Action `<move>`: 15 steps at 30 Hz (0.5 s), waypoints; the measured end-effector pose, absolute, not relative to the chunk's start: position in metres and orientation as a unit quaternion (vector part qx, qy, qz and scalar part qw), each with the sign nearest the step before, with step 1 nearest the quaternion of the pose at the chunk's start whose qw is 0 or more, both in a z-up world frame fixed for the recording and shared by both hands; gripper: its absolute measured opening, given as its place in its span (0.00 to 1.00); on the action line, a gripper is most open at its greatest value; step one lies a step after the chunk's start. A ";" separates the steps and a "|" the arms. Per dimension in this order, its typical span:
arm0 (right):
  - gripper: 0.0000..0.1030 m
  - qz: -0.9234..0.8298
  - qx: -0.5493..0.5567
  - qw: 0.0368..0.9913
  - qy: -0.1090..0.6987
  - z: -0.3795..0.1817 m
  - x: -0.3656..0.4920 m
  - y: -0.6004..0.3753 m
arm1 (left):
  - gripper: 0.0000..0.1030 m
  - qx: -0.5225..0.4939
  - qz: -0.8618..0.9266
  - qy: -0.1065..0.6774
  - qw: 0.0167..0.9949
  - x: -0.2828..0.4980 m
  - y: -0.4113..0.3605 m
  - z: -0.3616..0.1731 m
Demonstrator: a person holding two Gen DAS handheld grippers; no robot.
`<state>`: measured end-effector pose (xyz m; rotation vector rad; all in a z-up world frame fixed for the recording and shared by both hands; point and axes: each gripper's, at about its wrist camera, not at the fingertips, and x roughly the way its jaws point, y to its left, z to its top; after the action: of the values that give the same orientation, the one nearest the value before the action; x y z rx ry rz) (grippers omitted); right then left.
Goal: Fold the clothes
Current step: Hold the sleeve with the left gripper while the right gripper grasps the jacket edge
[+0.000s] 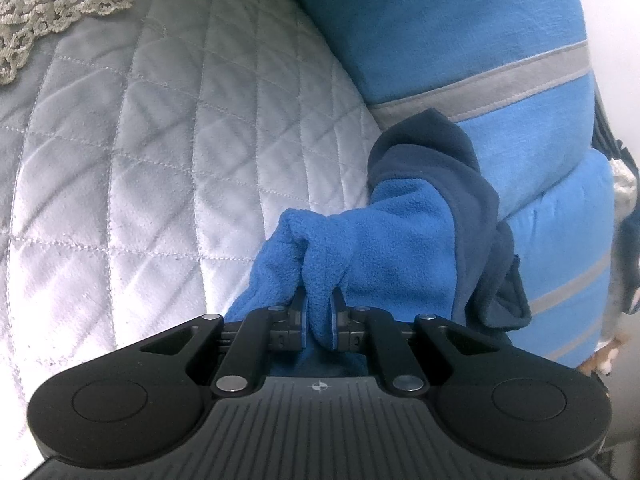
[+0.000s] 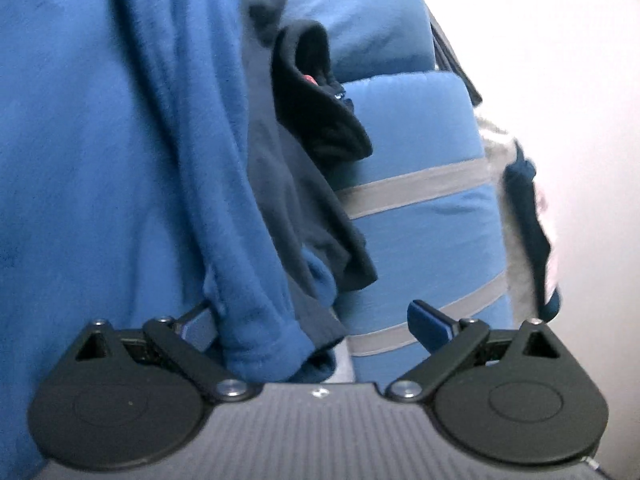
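The left gripper [image 1: 319, 316] is clamped on a bunched fold of the blue fleece jacket [image 1: 384, 236], held over the quilted bedspread [image 1: 160, 152] beside a striped blue cushion [image 1: 500, 60]. The right gripper [image 2: 316, 320] stands with jaws apart, fleece hanging between them.
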<state>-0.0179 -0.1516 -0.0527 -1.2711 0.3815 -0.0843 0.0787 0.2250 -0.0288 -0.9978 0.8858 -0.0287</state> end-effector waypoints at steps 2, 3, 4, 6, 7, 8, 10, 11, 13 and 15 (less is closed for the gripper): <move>0.90 -0.038 -0.598 0.782 0.172 -0.055 -0.023 -0.153 | 0.11 -0.463 -0.012 0.411 0.785 0.079 0.225 -0.028; 0.88 -0.037 -0.602 0.778 0.172 -0.057 -0.026 -0.153 | 0.11 -0.463 -0.012 0.411 0.785 0.079 0.224 -0.028; 0.86 -0.036 -0.608 0.774 0.171 -0.058 -0.028 -0.153 | 0.11 -0.463 -0.012 0.411 0.785 0.078 0.224 -0.028; 0.84 -0.039 -0.621 0.765 0.164 -0.061 -0.030 -0.151 | 0.11 -0.464 -0.012 0.411 0.784 0.079 0.224 -0.028; 0.84 -0.041 -0.626 0.761 0.163 -0.062 -0.030 -0.150 | 0.11 -0.465 -0.012 0.412 0.784 0.079 0.225 -0.028; 0.83 -0.043 -0.629 0.759 0.164 -0.062 -0.030 -0.149 | 0.11 -0.465 -0.012 0.412 0.784 0.078 0.225 -0.028; 0.83 -0.049 -0.637 0.752 0.162 -0.063 -0.029 -0.147 | 0.11 -0.464 -0.013 0.411 0.785 0.078 0.225 -0.027; 0.81 -0.050 -0.640 0.749 0.163 -0.064 -0.028 -0.147 | 0.11 -0.464 -0.014 0.411 0.784 0.077 0.225 -0.028; 0.73 -0.047 -0.641 0.746 0.171 -0.065 -0.026 -0.147 | 0.11 -0.465 -0.015 0.411 0.784 0.077 0.225 -0.028; 0.55 -0.035 -0.641 0.743 0.188 -0.067 -0.025 -0.146 | 0.11 -0.466 -0.015 0.411 0.783 0.078 0.226 -0.028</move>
<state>-0.0246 -0.1465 -0.0671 -1.4049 0.4115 -0.0758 0.0776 0.2257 -0.0285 -1.0048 0.8877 -0.0316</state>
